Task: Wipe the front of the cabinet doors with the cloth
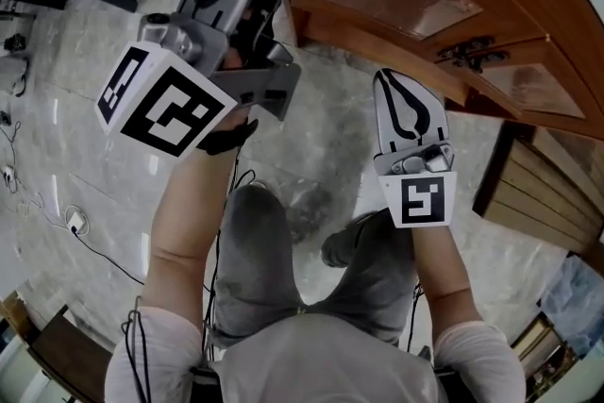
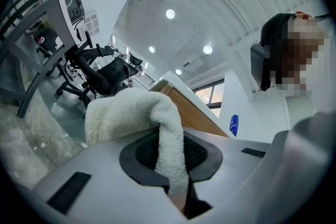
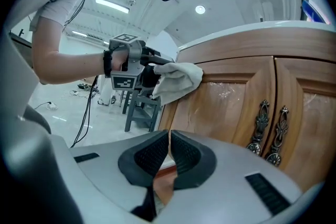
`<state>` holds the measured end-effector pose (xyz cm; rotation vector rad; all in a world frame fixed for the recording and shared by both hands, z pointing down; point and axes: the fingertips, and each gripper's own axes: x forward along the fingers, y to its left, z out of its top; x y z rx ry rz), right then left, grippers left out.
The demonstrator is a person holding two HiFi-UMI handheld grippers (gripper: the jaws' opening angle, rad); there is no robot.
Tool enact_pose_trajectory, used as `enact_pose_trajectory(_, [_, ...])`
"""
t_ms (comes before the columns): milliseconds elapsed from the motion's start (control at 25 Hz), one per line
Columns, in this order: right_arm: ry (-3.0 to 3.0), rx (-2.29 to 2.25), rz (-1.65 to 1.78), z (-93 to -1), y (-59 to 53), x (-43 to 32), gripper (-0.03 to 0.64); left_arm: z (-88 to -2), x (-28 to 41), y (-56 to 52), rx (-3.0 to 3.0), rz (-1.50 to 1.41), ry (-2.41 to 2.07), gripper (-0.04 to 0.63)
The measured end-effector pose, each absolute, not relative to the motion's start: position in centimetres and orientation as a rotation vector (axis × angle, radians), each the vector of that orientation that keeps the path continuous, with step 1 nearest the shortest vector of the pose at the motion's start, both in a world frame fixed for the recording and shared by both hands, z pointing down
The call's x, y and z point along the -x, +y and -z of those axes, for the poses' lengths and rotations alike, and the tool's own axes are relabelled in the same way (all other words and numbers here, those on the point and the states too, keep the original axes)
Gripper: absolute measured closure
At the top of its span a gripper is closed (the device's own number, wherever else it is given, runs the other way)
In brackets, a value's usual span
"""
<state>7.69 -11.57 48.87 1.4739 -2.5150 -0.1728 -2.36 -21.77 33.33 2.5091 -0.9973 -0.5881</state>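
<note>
Marker cube of the left gripper fills the near part of the head view, with the person's left hand under it. That gripper's dark ribbed jaws are clamped on a fold of the white cloth; a strip of it runs down between the pads and the rest bunches over the top of the jaws. Seen from the right gripper view, the cloth is pressed against the wood at the upper left corner of the cabinet, above the left door.

Lower and nearer the person, the right gripper has its jaws brought together with nothing between them. It points at the foot of the doors, apart from the wood, and its own marker cube faces up at the head camera.

Two ornate dark metal handles hang side by side where the two doors meet. Pale marbled floor spreads to the left, with cables lying on it, and black office chairs stand beyond the cloth
</note>
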Motion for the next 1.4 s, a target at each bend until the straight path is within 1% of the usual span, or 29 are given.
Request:
enact_pose_trajectory(360, [-2.523,-1.491,0.285,-50.5,-12.7,-7.7,0.575,-33.4,2.4,-21.8,-2.549,0.704,-0.961,0.537])
enact_pose_trajectory(920, [-2.491,-1.542,0.330,-52.4,-11.7,-10.7,0.575,-33.8,-1.3,-20.9,-2.549,0.816,-0.842,0.537])
enact_pose_trajectory(1400, [-2.445,-1.605,0.374,-52.6,-11.2,-12.1,0.575,-33.8,-3.7,-19.9,-2.559,0.843,-0.753,0.537])
